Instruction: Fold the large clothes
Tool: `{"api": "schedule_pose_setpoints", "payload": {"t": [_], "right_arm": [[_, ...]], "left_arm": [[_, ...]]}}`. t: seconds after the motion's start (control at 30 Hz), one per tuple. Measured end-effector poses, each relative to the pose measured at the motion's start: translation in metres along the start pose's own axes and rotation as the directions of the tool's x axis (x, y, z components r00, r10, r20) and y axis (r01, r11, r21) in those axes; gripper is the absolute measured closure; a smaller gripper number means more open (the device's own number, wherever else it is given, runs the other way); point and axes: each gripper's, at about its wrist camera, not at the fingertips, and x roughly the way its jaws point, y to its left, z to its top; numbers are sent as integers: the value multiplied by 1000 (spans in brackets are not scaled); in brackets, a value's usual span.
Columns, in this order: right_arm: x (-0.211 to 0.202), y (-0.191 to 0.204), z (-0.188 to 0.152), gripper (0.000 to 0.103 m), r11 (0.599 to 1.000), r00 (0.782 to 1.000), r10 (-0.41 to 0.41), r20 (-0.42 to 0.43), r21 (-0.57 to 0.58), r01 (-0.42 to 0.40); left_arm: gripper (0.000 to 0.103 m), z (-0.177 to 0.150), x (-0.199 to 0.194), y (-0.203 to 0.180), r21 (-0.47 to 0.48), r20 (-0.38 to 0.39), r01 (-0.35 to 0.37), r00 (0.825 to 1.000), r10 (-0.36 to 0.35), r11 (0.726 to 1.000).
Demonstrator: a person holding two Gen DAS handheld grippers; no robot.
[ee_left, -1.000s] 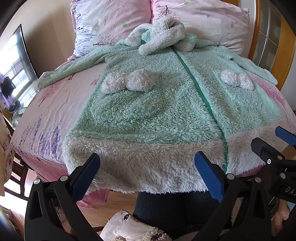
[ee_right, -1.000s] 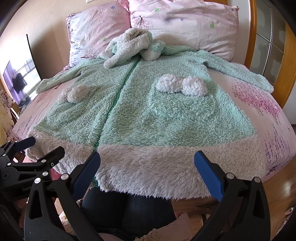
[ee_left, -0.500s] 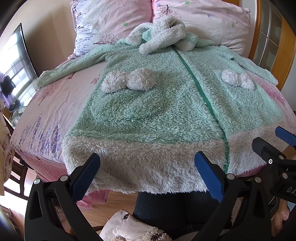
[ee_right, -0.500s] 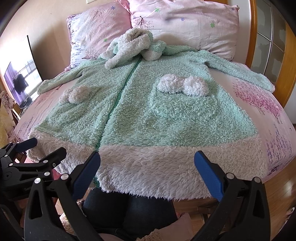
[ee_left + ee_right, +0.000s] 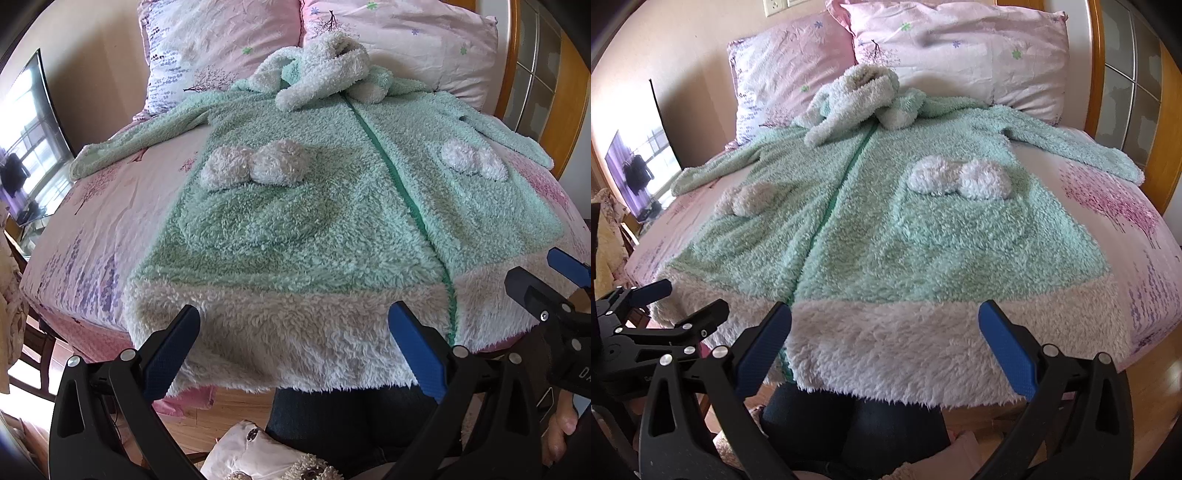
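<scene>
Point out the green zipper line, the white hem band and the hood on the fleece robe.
green zipper line (image 5: pixel 391 162), left wrist view, mid-chest stretch.
white hem band (image 5: pixel 923 339), right wrist view, middle of the fluffy strip.
hood (image 5: pixel 857 92), right wrist view, white bunched top.

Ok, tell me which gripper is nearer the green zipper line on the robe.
Left. The left gripper has the zipper by its right finger; the right gripper faces the hem with the zipper at its left finger, marginally farther. Close call.

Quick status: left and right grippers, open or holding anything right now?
Left gripper: open, holding nothing, near the robe hem.
Right gripper: open, holding nothing.
</scene>
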Motion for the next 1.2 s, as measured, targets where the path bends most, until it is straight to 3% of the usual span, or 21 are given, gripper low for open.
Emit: {"api": "schedule_pose_setpoints", "payload": {"t": [0.37, 0.5, 0.63, 0.73, 0.8, 0.9, 1.03, 1.2], "right_arm": [[17, -28, 21, 2, 985, 989, 143, 29, 97, -145], [20, -78, 54, 3, 960, 988, 135, 73, 237, -149], [20, -150, 95, 12, 910, 989, 65, 134, 399, -114], [28, -217, 123, 19, 830, 988, 8, 156, 549, -94], [39, -267, 135, 22, 740, 988, -8, 156, 665, -99], [59, -337, 141, 29, 573, 988, -23, 155, 811, -114], [87, -406, 140, 35, 408, 990, -82, 116, 910, -73], [116, -464, 139, 42, 273, 987, -139, 84, 961, -44]], "left_arm": [[1, 29, 9, 17, -39, -6, 8, 1000, -8, 999], [1, 51, 8, 31, -68, 33, 65, 997, -63, 996], [1, 80, 5, 37, -32, 84, 72, 994, -69, 997], [1, 103, 10, 34, 37, 89, 68, 993, -71, 997], [1, 116, 15, 31, 68, 92, 83, 992, -89, 994], [1, 139, 30, 30, 80, 73, 134, 987, -140, 988], [1, 168, 52, 30, 69, 85, 250, 963, -255, 966], [1, 200, 72, 23, 75, 83, 317, 943, -323, 945]]}}
